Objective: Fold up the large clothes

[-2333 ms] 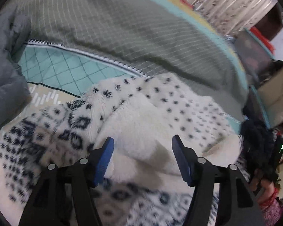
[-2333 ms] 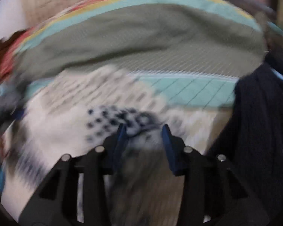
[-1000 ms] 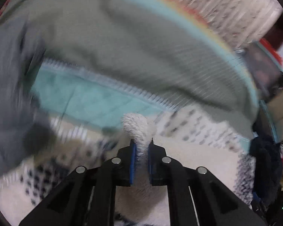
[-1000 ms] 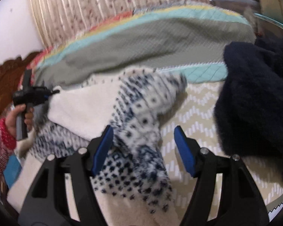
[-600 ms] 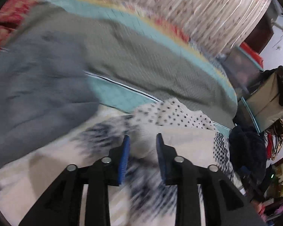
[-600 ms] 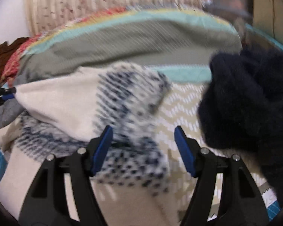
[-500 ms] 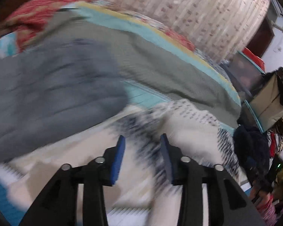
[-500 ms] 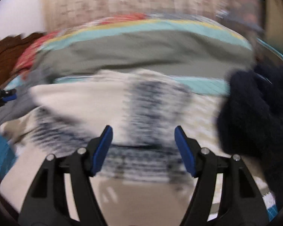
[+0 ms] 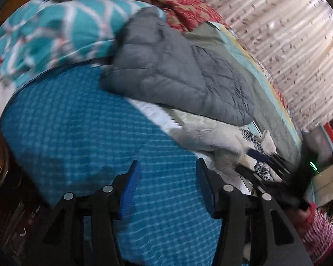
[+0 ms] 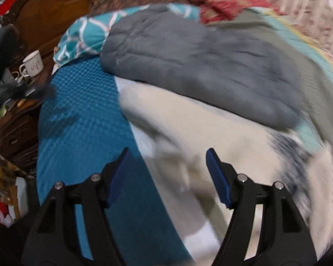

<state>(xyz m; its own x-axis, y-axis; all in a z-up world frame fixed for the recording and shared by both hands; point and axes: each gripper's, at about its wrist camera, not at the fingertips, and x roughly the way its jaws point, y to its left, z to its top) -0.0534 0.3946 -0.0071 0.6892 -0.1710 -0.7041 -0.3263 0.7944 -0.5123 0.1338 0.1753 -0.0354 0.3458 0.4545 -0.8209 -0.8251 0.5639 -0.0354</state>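
Fleece garment (image 9: 213, 137), cream with a dark blue dotted pattern, lies bunched on the bed in the left wrist view, just beside and partly under the edge of a grey quilted jacket (image 9: 177, 71), well right of the blue quilted bedspread (image 9: 77, 137). The left gripper (image 9: 166, 188) hangs over that bedspread with its fingers opening and nothing between them; the right gripper (image 9: 266, 168), blurred, sits near the fleece. In the right wrist view, the fleece (image 10: 211, 137) is a pale smear below the jacket (image 10: 199, 62); the right gripper (image 10: 168, 173) stands released and empty above its near edge. A white mug (image 10: 33, 63) stands on furniture at far left. Judgement: the fleece is soft, thick and limp, light for its bulk, likely to sag and slide on itself. Best taken at two corners of a hem or at the shoulders, pinching one layer only.
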